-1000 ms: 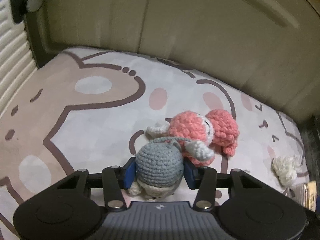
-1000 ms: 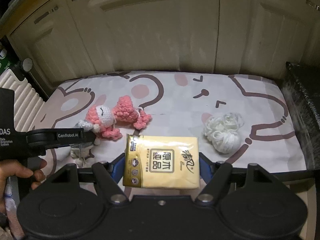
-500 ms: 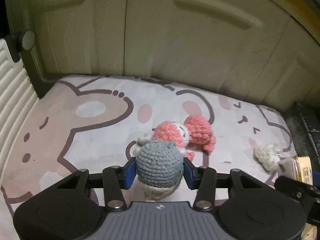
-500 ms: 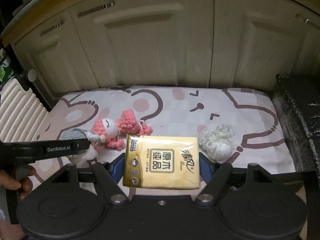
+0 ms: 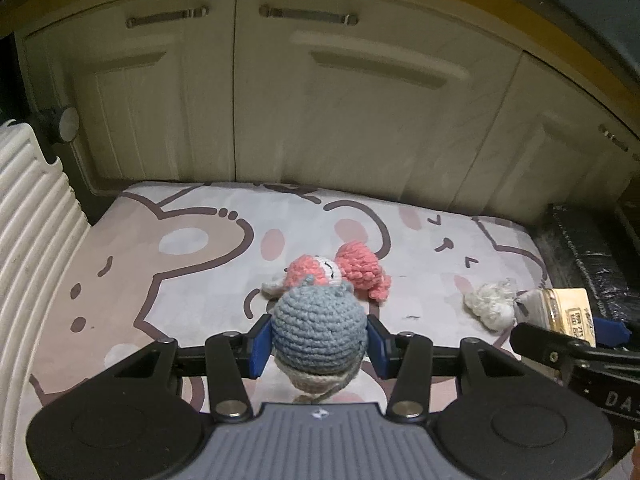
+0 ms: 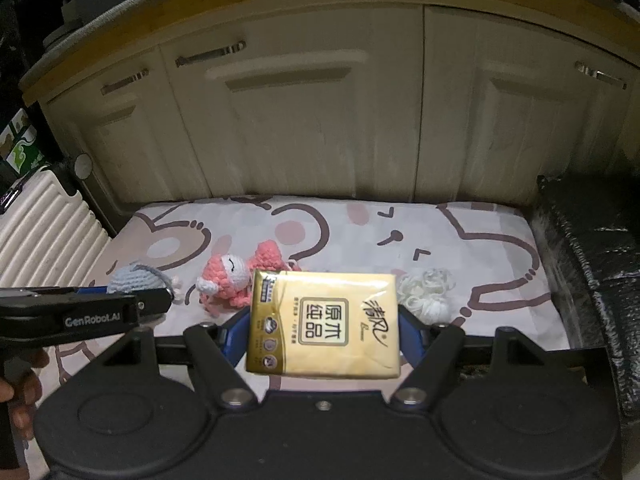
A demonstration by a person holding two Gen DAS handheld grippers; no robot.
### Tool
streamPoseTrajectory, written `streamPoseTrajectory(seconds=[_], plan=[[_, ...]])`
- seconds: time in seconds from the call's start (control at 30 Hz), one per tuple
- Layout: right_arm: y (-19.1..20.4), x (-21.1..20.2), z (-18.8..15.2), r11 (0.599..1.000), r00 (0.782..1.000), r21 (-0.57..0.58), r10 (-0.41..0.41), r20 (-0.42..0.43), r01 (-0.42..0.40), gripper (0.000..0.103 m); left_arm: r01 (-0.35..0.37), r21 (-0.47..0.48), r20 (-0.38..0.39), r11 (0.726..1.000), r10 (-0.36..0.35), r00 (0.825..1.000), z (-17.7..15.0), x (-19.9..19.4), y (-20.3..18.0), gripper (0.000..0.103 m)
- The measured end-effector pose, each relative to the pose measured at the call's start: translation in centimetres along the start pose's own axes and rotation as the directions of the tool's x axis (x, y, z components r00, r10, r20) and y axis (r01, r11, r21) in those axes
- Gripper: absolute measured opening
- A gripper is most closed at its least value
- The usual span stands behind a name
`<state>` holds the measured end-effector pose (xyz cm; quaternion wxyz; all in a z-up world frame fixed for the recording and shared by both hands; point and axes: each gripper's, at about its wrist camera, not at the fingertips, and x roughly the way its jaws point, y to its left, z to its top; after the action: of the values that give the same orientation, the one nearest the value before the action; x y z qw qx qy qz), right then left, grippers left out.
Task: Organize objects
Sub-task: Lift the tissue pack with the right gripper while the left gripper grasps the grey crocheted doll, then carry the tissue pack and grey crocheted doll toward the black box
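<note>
My left gripper is shut on a grey crocheted toy, which hangs above the cartoon-printed mat; the right wrist view shows the same toy at the left. My right gripper is shut on a gold tissue pack, whose end shows at the right edge of the left wrist view. A pink crocheted toy lies on the mat behind both. A bundle of white yarn lies on the mat to its right.
Cream cabinet doors rise right behind the mat. A white ribbed case stands along the mat's left side and a black wrapped block along its right. A person's hand holds the left gripper's handle.
Both grippers have risen off the mat with the grey toy and the tissue pack. The pink toy and the yarn look smaller and farther; more of the cabinet doors shows.
</note>
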<state>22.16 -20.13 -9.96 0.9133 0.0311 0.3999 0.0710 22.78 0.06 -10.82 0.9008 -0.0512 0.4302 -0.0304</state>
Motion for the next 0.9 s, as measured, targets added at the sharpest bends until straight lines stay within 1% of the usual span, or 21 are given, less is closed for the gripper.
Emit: streamPoseTrajectory(seconds=[0.27, 0.57, 0.8, 0.9], plan=[[0.2, -2.0, -0.1, 1.0, 1.0, -0.011, -0.003, 0.021, 0.003, 0.074, 0.007, -0.017, -0.001, 1.0, -0.007, 1.0, -0.6, -2.0, 0.0, 0.049], [0.1, -3.8, -0.1, 0.999, 0.999, -0.027, -0.019, 0.042, 0.02, 0.074, -0.003, 0.01, 0.01, 1.0, 0.003, 1.0, -1.2, -3.8, -1.0, 0.049], [-0.9, -4.7, -0.3, 0.999, 0.998, -0.025, -0.032, 0.054, 0.033, 0.074, -0.018, 0.026, 0.01, 1.0, 0.017, 1.0, -1.5, -4.5, -1.9, 0.049], [-1.4, -5.0, -0.4, 0.999, 0.997, -0.023, -0.041, 0.058, 0.042, 0.074, -0.011, 0.026, 0.011, 1.0, 0.011, 1.0, -1.5, -4.6, -2.4, 0.049]])
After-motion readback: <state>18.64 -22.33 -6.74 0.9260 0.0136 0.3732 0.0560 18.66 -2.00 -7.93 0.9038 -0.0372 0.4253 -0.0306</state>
